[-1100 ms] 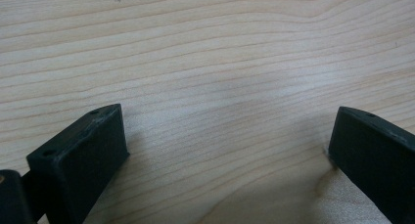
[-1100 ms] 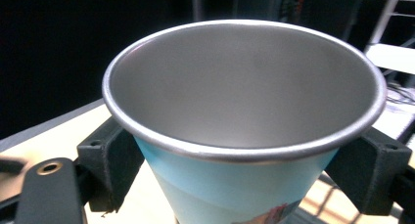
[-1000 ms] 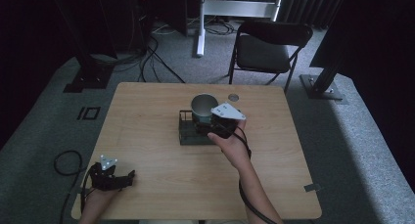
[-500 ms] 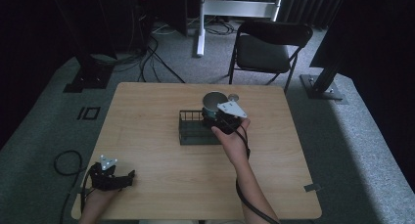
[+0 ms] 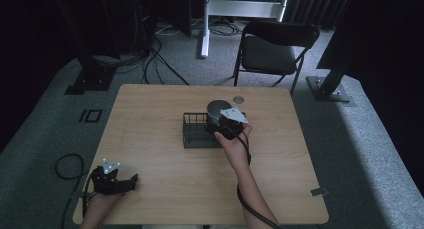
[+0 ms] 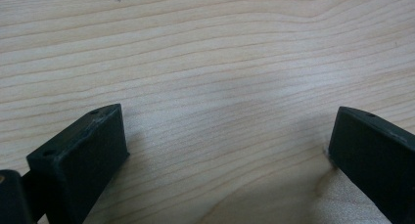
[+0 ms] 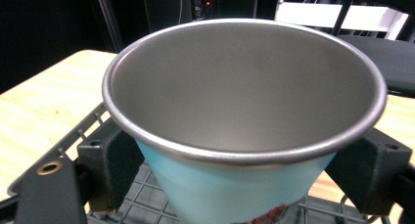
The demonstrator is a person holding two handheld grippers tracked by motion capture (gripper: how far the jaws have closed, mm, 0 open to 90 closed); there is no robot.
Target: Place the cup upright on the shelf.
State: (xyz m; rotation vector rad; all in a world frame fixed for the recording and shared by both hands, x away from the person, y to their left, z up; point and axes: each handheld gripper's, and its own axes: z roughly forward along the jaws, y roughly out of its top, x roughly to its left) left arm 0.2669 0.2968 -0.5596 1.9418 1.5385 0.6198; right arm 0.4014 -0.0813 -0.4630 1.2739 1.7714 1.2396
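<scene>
Idleness is my read of the left side: my left gripper (image 5: 116,180) lies near the table's (image 5: 150,114) front left corner, jaws spread wide with nothing between them. In the left gripper view there is just pale wood grain between the two black jaws, so I judge it parked there to stay clear of the work.

Toward the middle stands a dark wire basket (image 5: 197,132), well apart from that idle hand. At its right end my right gripper (image 5: 225,129) is clamped on a metal cup (image 7: 244,131), one jaw on each side of the light blue wall just under the rolled rim. The cup is upright, mouth up and empty inside, and sits over the basket's grid floor. Whether its base touches the wire I cannot tell. Gripping below the flare looks sensible to me: the rim would stop the cup slipping down through the jaws.

A small round disc (image 5: 238,98), perhaps a lid, lies on the table just beyond the cup.

The tabletop is light wood, otherwise bare, on grey carpet. Cables (image 5: 150,59) trail on the floor at the far left, a black folding chair (image 5: 272,51) stands behind the far edge, and the room around is dark, with black stands at both sides.
</scene>
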